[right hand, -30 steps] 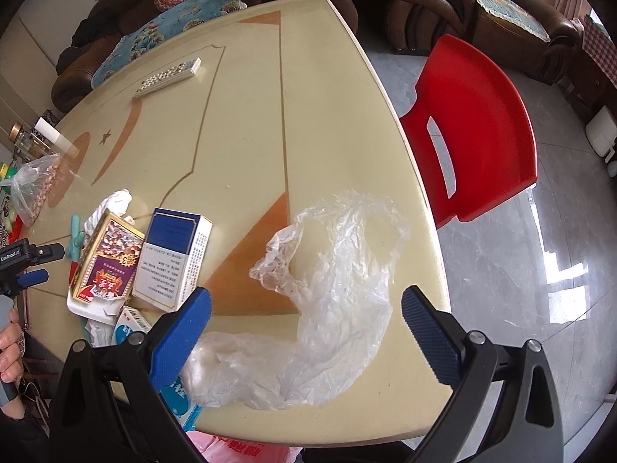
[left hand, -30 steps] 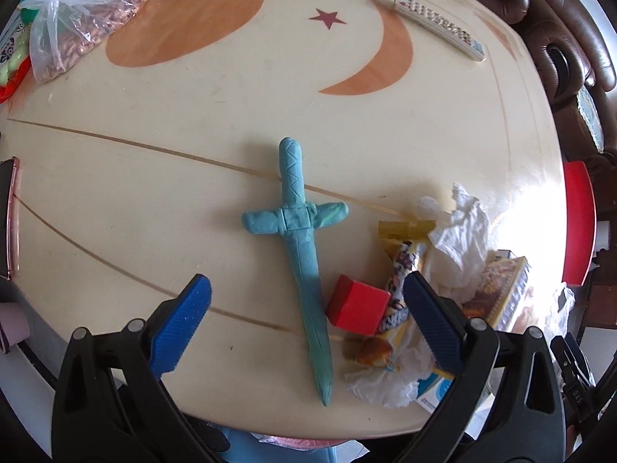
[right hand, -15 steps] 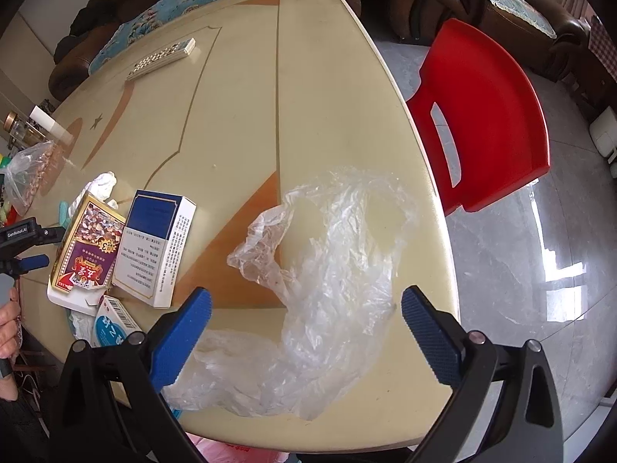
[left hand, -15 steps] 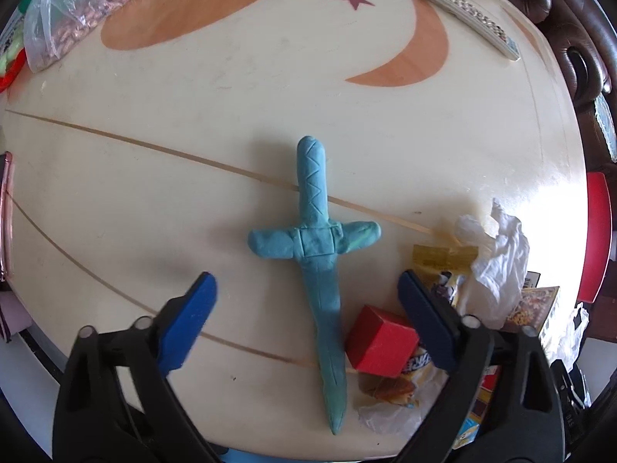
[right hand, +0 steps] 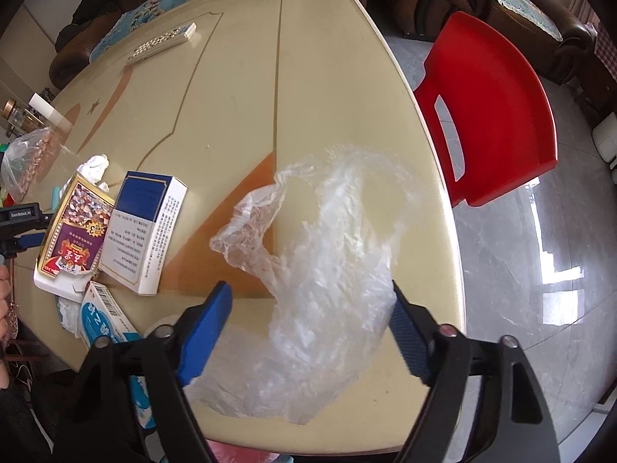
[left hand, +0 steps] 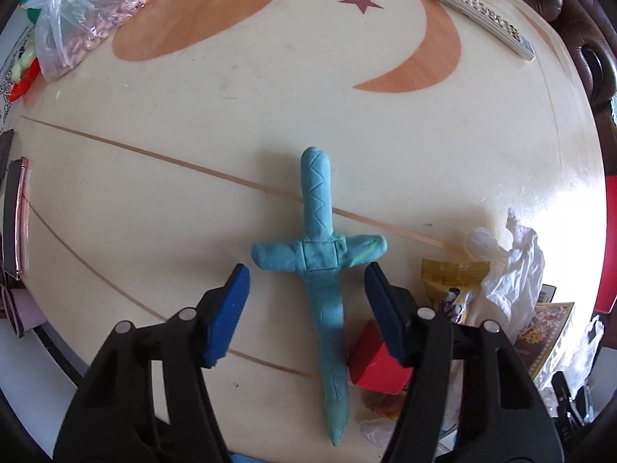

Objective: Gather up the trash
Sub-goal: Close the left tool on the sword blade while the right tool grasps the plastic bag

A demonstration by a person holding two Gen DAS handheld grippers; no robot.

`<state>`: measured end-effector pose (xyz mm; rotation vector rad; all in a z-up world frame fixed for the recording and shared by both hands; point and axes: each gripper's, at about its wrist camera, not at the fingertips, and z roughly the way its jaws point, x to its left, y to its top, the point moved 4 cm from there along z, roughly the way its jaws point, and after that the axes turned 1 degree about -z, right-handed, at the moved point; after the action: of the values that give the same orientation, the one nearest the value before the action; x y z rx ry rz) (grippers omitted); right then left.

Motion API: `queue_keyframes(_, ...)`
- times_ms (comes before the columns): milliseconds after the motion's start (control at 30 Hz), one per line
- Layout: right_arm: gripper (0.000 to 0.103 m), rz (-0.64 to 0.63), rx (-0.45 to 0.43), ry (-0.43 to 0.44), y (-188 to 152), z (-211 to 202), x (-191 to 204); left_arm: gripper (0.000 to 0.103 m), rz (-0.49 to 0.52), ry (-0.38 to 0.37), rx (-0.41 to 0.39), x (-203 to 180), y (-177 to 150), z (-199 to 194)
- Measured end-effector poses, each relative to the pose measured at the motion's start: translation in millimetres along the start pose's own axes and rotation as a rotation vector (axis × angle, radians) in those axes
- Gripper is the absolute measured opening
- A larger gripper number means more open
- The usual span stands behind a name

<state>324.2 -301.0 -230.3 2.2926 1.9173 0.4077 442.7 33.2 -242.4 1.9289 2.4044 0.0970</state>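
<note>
Left gripper (left hand: pixel 306 289) pointing straight down over the cream table with orange inlays (left hand: pixel 193 162), jaws closing about the blade of the teal clay sword (left hand: pixel 322 270) lying flat just beside the red cube (left hand: pixel 376 366) and crumpled wrappers (left hand: pixel 455 281), blue pads (left hand: pixel 231 305) not yet touching it. Right gripper (right hand: pixel 308 308) likewise closing, crinkled clear plastic bag (right hand: pixel 327 270) between the jaws at the table's near edge, pads seemingly short of a grip, cardboard boxes (right hand: pixel 146 227) to the left and red plastic chair (right hand: pixel 489 112) beyond the table's edge.
</note>
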Motion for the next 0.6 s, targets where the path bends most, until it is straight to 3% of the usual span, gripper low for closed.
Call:
queue_keyframes(167, 0.068, -0.017, -0.002, 0.002, -1.0, 1.8, 1.8, 0.054, 0.006, -0.006, -0.004, 0.0, 1.2, 0.1)
queue_keyframes(300, 0.059, -0.018, -0.005, 0.012, -2.8, 1.6, 2.1, 0.04, 0.022, -0.032, -0.015, -3.8, 2.4, 1.3)
queue_keyframes(433, 0.053, -0.028, -0.012, 0.012, -2.5, 0.8, 3.3, 0.036, 0.027, -0.059, -0.007, 1.0, -5.6, 3.2)
queue_keyframes(500, 0.042, -0.03, -0.017, 0.002, -2.3, 0.2, 2.4, 0.033, 0.023, -0.07, -0.004, 1.9, -4.6, 3.7)
queue_keyframes(600, 0.033, -0.025, -0.021, 0.01, -1.7, -0.3, 1.5, 0.033, 0.025, -0.098, 0.004, -0.8, -3.5, 4.4)
